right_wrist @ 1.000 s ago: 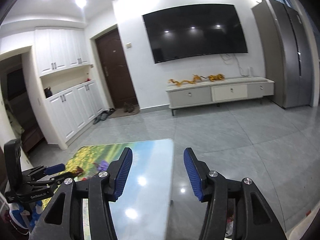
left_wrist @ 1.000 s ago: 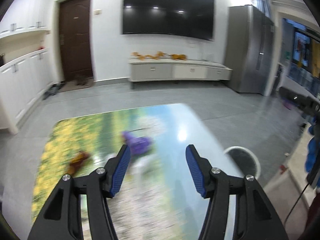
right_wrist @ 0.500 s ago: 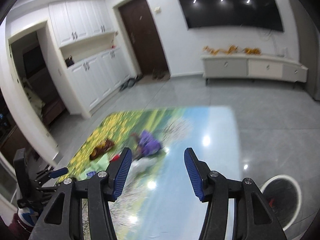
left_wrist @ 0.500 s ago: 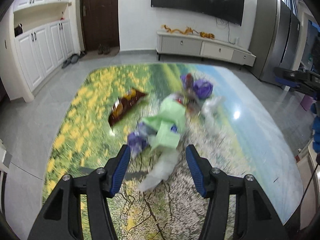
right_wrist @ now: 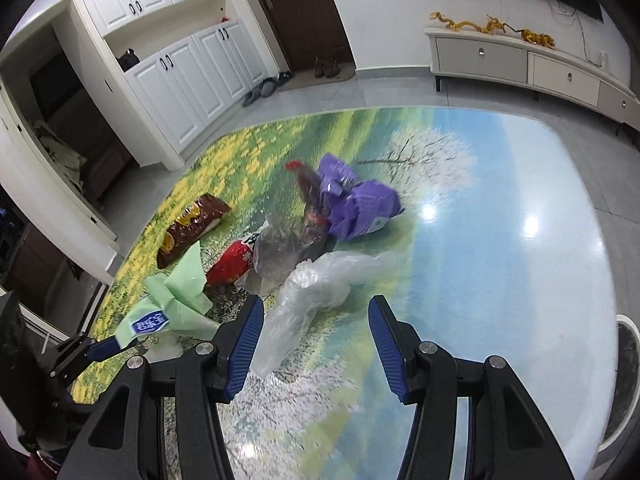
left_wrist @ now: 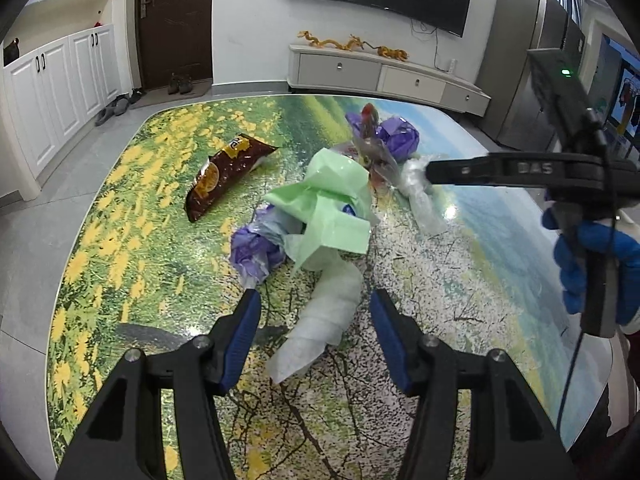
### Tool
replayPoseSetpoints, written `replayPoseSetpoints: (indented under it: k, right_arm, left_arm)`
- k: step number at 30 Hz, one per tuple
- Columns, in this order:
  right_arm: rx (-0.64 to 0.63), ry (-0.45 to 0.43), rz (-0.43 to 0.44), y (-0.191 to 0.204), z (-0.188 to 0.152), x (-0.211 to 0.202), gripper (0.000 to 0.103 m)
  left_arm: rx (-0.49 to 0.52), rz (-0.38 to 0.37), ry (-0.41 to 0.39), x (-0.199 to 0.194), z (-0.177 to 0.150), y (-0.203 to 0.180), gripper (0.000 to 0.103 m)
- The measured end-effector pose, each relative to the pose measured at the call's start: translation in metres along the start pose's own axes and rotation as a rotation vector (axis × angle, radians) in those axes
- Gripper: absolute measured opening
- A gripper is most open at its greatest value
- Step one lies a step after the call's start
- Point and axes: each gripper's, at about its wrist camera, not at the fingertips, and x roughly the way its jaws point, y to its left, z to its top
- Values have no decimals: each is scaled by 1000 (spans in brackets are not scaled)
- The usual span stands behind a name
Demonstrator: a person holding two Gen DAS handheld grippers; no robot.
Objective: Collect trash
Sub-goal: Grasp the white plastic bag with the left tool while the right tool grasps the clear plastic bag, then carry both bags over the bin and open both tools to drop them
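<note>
Landscape-printed table carries a trash pile; left gripper and right gripper jaws apart.

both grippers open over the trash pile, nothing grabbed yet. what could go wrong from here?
1. The clear plastic wrap in front of the right hand-held gripper is thin and limp; a pinch may slip off it.
2. The green bag overlaps the purple wrapper, so the left hand-held gripper could drag neighbours along.
3. The glossy table may let light pieces slide away.
</note>
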Motion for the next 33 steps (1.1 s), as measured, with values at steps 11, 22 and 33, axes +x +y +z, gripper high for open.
replayPoseSetpoints:
  k: [11, 22, 33]
  right_arm:
    - [-21, 14, -27, 5, 2, 29, 50]
    - [-2, -18, 61, -9, -11, 2, 33]
    - [21, -117, 118, -31, -34, -66, 33]
  left_arm:
    - [-26, -49, 25, 8, -4, 1, 28]
    - [-119, -122, 42, 0, -12, -8, 18]
    - [-148, -185, 56, -19, -15, -42, 18]
